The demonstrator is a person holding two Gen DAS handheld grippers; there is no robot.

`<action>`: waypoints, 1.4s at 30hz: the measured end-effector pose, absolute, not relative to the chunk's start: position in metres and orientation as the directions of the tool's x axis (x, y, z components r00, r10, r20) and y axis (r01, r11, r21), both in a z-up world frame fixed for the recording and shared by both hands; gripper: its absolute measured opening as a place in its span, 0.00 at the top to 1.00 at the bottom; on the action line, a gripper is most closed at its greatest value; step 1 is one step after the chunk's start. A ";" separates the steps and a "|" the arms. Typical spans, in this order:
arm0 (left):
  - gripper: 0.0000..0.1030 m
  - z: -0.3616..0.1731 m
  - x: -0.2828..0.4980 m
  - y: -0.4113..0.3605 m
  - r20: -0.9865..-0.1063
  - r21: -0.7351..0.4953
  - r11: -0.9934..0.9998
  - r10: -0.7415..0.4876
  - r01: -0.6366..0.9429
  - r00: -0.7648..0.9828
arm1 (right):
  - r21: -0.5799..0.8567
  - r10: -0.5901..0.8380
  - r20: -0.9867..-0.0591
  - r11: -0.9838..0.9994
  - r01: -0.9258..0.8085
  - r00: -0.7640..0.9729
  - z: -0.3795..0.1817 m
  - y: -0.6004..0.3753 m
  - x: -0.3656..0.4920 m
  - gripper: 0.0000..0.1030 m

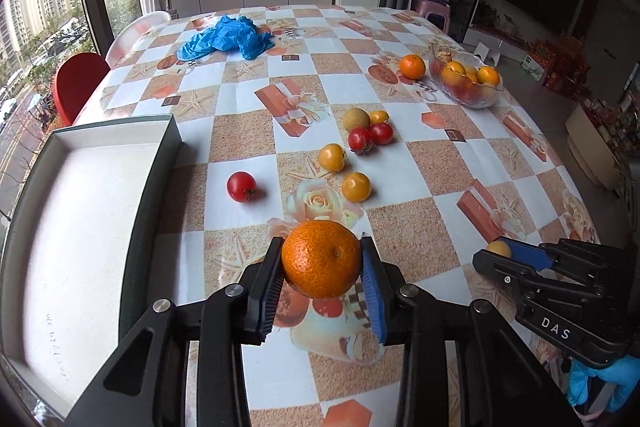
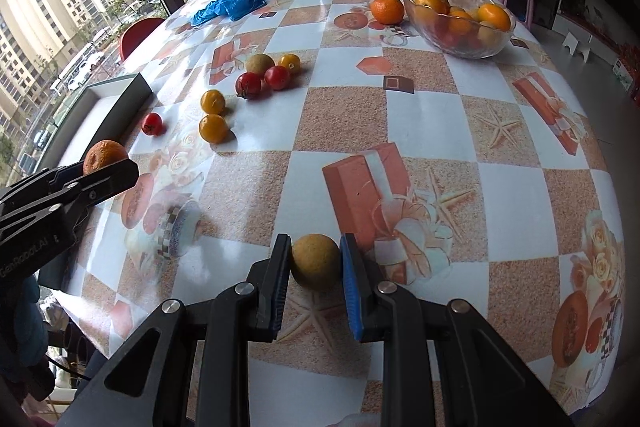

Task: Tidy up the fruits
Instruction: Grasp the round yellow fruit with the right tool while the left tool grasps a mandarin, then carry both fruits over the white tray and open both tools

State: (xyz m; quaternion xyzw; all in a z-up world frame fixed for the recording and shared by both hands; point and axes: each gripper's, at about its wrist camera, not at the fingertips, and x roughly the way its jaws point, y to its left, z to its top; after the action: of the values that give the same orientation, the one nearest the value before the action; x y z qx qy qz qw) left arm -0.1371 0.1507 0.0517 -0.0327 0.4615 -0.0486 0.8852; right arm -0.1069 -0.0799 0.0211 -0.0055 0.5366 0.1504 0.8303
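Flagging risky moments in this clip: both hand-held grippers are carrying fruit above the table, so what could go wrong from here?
1. The orange is held only at its sides by the left hand-held gripper; being round, it might slip and roll.
2. The box has a raised wall; a low carry could clip it.
3. The right hand-held gripper pinches a small brownish-yellow fruit near its fingertips, which might pop out.

Between my left pads sits a mandarin [image 1: 321, 258] with pebbly, faintly glossy peel. Beneath it I see the glossy plastic tablecloth [image 1: 248, 131]; far ahead to my right, a clear glass bowl [image 1: 466, 95], and crinkled blue plastic [image 1: 226, 39].
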 end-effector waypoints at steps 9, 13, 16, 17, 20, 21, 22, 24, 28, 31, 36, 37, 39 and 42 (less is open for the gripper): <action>0.63 0.071 -0.165 0.178 -0.788 -0.115 0.993 -0.110 0.029 0.606 | 0.128 0.237 -0.885 0.951 -0.280 0.401 0.042 -0.059 -0.121 0.74; 0.63 0.080 -0.175 0.198 -0.769 -0.128 0.992 -0.102 0.005 0.631 | 0.110 0.234 -0.881 0.947 -0.303 0.411 0.053 -0.043 -0.124 0.74; 0.63 0.085 -0.181 0.214 -0.759 -0.128 0.992 -0.085 -0.021 0.646 | 0.105 0.240 -0.879 0.940 -0.325 0.411 0.058 -0.029 -0.126 0.74; 0.63 0.086 -0.183 0.220 -0.756 -0.127 0.991 -0.076 -0.031 0.650 | 0.104 0.243 -0.879 0.937 -0.333 0.411 0.059 -0.023 -0.126 0.74; 0.63 0.087 -0.187 0.238 -0.749 -0.126 0.990 -0.052 -0.065 0.661 | 0.110 0.259 -0.877 0.928 -0.357 0.405 0.063 -0.006 -0.124 0.74; 0.63 0.087 -0.188 0.244 -0.747 -0.127 0.989 -0.046 -0.075 0.663 | 0.116 0.268 -0.876 0.924 -0.364 0.400 0.064 0.000 -0.124 0.74; 0.63 0.087 -0.189 0.250 -0.746 -0.128 0.988 -0.039 -0.085 0.665 | 0.123 0.277 -0.876 0.920 -0.372 0.394 0.065 0.007 -0.123 0.74; 0.63 0.086 -0.192 0.262 -0.745 -0.126 0.986 -0.022 -0.108 0.667 | 0.125 0.287 -0.876 0.912 -0.391 0.388 0.067 0.020 -0.121 0.74; 0.63 0.080 -0.196 0.288 -0.750 -0.137 0.978 0.000 -0.155 0.662 | 0.126 0.307 -0.873 0.893 -0.432 0.379 0.072 0.049 -0.120 0.74; 0.63 0.074 -0.199 0.307 -0.756 -0.130 0.972 0.030 -0.195 0.654 | 0.143 0.333 -0.870 0.875 -0.462 0.363 0.074 0.071 -0.117 0.74; 0.63 0.060 -0.203 0.337 -0.773 -0.120 0.959 0.071 -0.255 0.630 | 0.162 0.371 -0.871 0.836 -0.524 0.321 0.073 0.115 -0.116 0.74; 0.63 0.056 -0.203 0.342 -0.777 -0.121 0.957 0.075 -0.265 0.625 | 0.167 0.378 -0.872 0.827 -0.536 0.312 0.072 0.124 -0.116 0.74; 0.63 0.050 -0.204 0.350 -0.785 -0.120 0.952 0.083 -0.283 0.613 | 0.176 0.394 -0.870 0.808 -0.563 0.294 0.072 0.143 -0.117 0.74; 0.63 0.041 -0.204 0.358 -0.797 -0.117 0.947 0.090 -0.299 0.597 | 0.187 0.414 -0.870 0.778 -0.600 0.267 0.069 0.168 -0.120 0.74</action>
State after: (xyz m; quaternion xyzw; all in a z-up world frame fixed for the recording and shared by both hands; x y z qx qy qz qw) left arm -0.2041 0.3581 0.0411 -0.1202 0.4353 0.1099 0.8854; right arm -0.1197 0.1681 0.0686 -0.0903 0.5137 0.3207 0.7907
